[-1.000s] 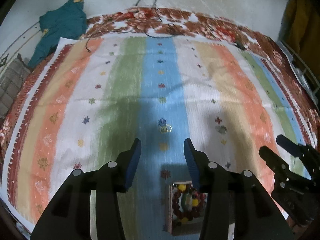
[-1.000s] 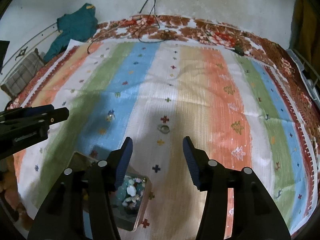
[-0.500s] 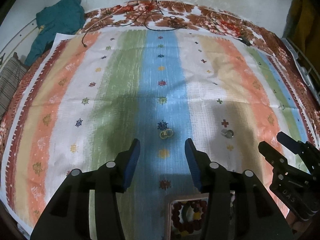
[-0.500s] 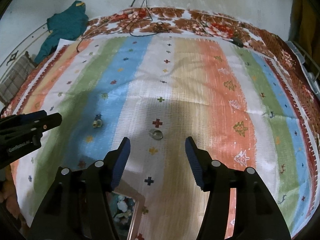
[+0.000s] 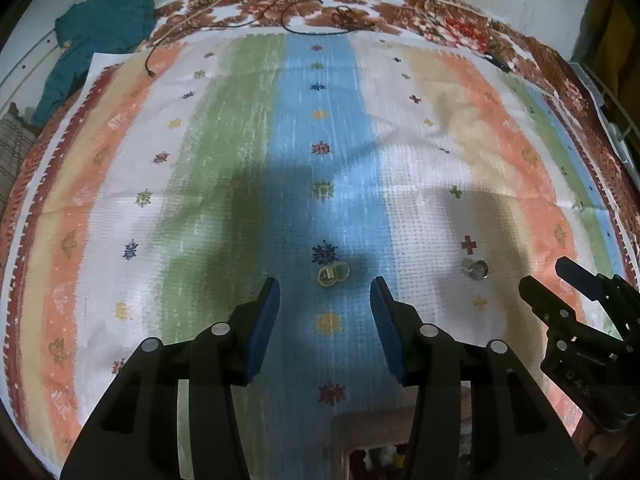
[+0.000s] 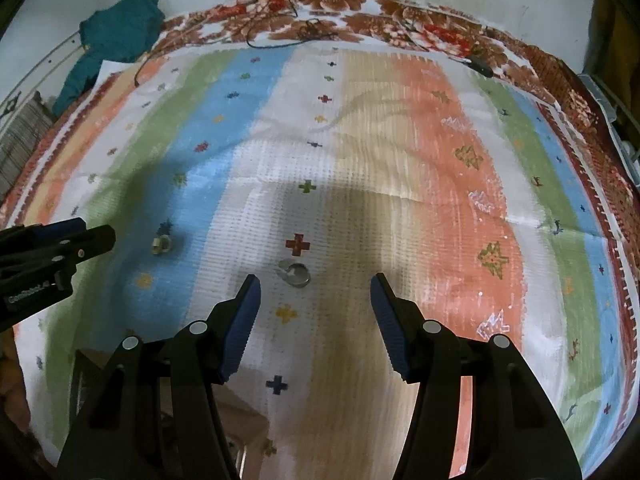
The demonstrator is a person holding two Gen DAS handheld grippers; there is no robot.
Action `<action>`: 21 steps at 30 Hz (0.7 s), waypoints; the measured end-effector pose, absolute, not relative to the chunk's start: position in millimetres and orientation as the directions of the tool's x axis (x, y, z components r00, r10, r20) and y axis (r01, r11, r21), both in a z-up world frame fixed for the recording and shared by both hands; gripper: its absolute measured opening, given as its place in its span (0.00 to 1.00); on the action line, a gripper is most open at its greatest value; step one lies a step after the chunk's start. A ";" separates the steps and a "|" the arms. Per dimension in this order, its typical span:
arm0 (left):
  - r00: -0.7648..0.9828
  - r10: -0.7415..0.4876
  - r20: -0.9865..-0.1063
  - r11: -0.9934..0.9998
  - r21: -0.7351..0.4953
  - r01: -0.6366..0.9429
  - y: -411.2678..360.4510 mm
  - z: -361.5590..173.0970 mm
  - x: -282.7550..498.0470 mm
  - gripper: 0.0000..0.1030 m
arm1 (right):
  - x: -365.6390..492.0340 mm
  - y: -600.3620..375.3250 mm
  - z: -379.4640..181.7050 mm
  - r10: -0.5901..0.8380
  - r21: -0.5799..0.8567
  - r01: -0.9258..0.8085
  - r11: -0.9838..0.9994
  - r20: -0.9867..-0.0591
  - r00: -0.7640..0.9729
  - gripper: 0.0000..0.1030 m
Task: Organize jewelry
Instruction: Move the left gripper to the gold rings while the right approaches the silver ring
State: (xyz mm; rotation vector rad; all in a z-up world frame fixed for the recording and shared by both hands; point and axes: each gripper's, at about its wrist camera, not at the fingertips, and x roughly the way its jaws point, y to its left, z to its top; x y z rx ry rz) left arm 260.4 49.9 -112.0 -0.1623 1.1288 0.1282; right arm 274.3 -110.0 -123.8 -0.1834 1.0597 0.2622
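Note:
A pair of gold rings lies on the blue stripe of the striped cloth, just beyond my left gripper, which hangs open and empty above it. A pair of silver rings lies on the white stripe, slightly left of centre beyond my right gripper, also open and empty. The silver rings show at the right of the left wrist view, the gold rings at the left of the right wrist view. A jewelry box with beads peeks in at the lower edge, mostly hidden.
The striped cloth covers a floral bedspread. A teal garment lies at the far left corner, and black cables trail along the far edge. A bed rail borders the right side.
Both grippers have moved forward and lower toward the rings, which now sit larger and nearer the fingertips. The jewelry box has slid nearly out of view at the bottom.

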 end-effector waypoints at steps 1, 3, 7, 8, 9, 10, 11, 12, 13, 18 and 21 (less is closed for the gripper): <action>0.417 0.018 -0.909 0.981 -0.065 -0.182 50.5 -114.6 262.5 0.46 | 275.8 -109.5 -125.7 0.122 -0.025 -0.300 0.954 -0.879 0.460 0.55; 0.410 0.015 -0.912 0.982 -0.065 -0.179 51.1 -118.5 265.9 0.46 | 279.2 -108.2 -128.8 0.118 -0.028 -0.302 0.953 -0.883 0.455 0.55; 0.387 0.003 -0.922 0.982 -0.071 -0.176 52.7 -129.0 273.4 0.46 | 286.4 -103.1 -135.4 0.107 -0.040 -0.308 0.951 -0.889 0.445 0.55; 0.382 0.002 -0.924 0.982 -0.070 -0.176 52.9 -131.4 275.1 0.46 | 288.2 -101.8 -137.5 0.104 -0.044 -0.310 0.950 -0.891 0.443 0.55; 0.375 0.002 -0.927 0.983 -0.068 -0.173 52.8 -134.9 277.4 0.46 | 289.3 -101.2 -139.2 0.101 -0.047 -0.312 0.949 -0.892 0.441 0.55; 0.369 0.000 -0.930 0.983 -0.067 -0.169 52.5 -137.4 279.2 0.46 | 291.3 -99.8 -142.3 0.096 -0.052 -0.316 0.947 -0.895 0.436 0.55; 0.361 0.002 -0.933 0.984 -0.062 -0.165 51.9 -141.4 281.8 0.46 | 292.7 -99.8 -144.8 0.093 -0.055 -0.317 0.947 -0.897 0.433 0.55; 0.356 0.004 -0.935 0.985 -0.058 -0.164 51.7 -144.4 283.9 0.46 | 293.7 -100.0 -146.7 0.090 -0.057 -0.317 0.947 -0.898 0.430 0.55; 0.349 0.004 -0.937 0.985 -0.056 -0.162 51.4 -147.5 286.7 0.46 | 295.7 -100.1 -149.4 0.085 -0.060 -0.316 0.947 -0.901 0.426 0.55; 0.335 -0.004 -0.942 0.987 -0.058 -0.152 51.3 -155.8 297.2 0.46 | 302.5 -101.1 -159.5 0.081 -0.055 -0.313 0.948 -0.910 0.406 0.55; 0.324 -0.009 -0.946 0.988 -0.059 -0.145 51.1 -161.8 301.3 0.46 | 306.1 -99.3 -164.6 0.072 -0.066 -0.319 0.946 -0.913 0.401 0.55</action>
